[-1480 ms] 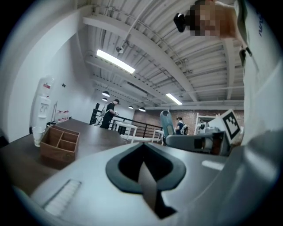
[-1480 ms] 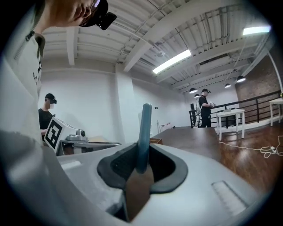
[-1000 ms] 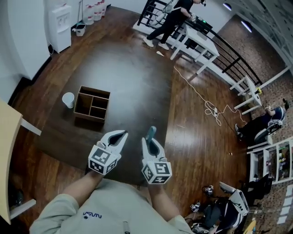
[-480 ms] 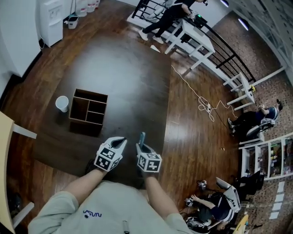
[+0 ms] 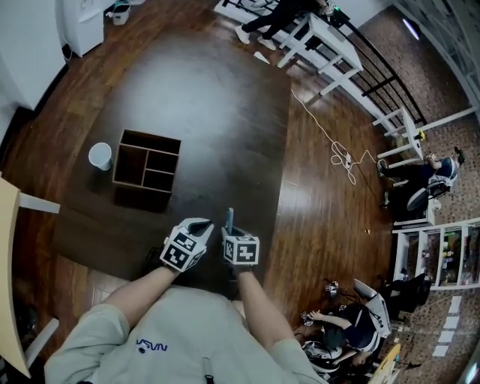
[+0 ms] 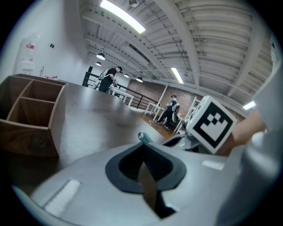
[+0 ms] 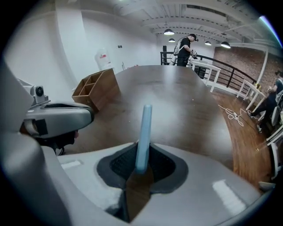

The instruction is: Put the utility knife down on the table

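Observation:
A light blue utility knife (image 7: 144, 128) stands up between the pads of my right gripper (image 7: 142, 155), which is shut on its lower end. In the head view the knife (image 5: 229, 218) pokes forward from the right gripper (image 5: 230, 231), low over the near edge of the dark brown table (image 5: 210, 105). My left gripper (image 5: 202, 224) hangs close beside it on the left, its jaws shut with nothing between them. In the left gripper view the pads (image 6: 132, 163) meet, and the knife's tip (image 6: 142, 137) shows just beyond them.
A wooden compartment box (image 5: 145, 170) sits on the table's left part, with a white cup (image 5: 100, 156) beside it. White tables (image 5: 330, 45) and a person (image 5: 281, 11) stand at the far end. A cable (image 5: 337, 154) lies on the wooden floor at right.
Both grippers have come down and drawn in toward my body, over the table's near edge. The right gripper tips more steeply down. The knife stays in its jaws.

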{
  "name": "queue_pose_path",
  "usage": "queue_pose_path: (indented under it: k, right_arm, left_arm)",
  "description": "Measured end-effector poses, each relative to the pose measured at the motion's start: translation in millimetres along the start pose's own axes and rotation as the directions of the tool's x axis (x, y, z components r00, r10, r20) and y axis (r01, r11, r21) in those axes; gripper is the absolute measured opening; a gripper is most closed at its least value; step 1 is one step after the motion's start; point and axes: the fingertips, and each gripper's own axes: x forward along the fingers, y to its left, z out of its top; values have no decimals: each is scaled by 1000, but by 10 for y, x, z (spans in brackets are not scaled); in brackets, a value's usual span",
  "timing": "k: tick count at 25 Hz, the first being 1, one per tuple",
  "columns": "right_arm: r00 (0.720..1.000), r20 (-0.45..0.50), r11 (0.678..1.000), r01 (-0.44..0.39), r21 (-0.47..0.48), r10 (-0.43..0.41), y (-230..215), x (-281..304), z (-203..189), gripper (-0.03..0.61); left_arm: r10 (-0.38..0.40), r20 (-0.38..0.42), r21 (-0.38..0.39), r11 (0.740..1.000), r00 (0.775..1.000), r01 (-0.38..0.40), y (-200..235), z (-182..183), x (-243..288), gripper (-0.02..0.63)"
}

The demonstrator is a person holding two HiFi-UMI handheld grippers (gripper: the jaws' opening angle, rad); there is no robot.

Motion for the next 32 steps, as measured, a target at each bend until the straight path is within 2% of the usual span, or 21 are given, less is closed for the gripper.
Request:
queue_pose_path:
  k: [7,12,15,18,26,28,32]
  right_arm:
    - [995,-88,999,35,-14,-36,-105,25,-163,80]
    - [990,-138,999,25,-44,-31,-106,65,-254,81]
    - [991,-135,999,6,-42,-11,-97,122,-273,83]
    - [989,-142,998,23,-62,-31,-112,78,-258,83]
    - [988,-154,995,5,-105,-21,-90,98,-257,83]
    - [988,-153,995,9,-104,-25,-113,88,-257,114]
    - [991,-132,996,27,-82,-38,-211,28,-255,123]
  left_arm:
    - [-15,-22,-38,999,1000,15,0,-83,34,2]
    - [-23,-12,-48,999,1000,22,-17,-78,48,2]
    - [-20,-6,-55,998,1000,20,1,-80,62,2]
    - [-17,-3,-59,998,1000,17,-8,-84,59,2]
    - [-15,3,-59,998,1000,15,-28,-84,59,2]
    - [-12,6,-59,998,1000,12,-26,-72,52,2]
    - [-7,8,-59,998,1000,7,-21,-70,49,2]
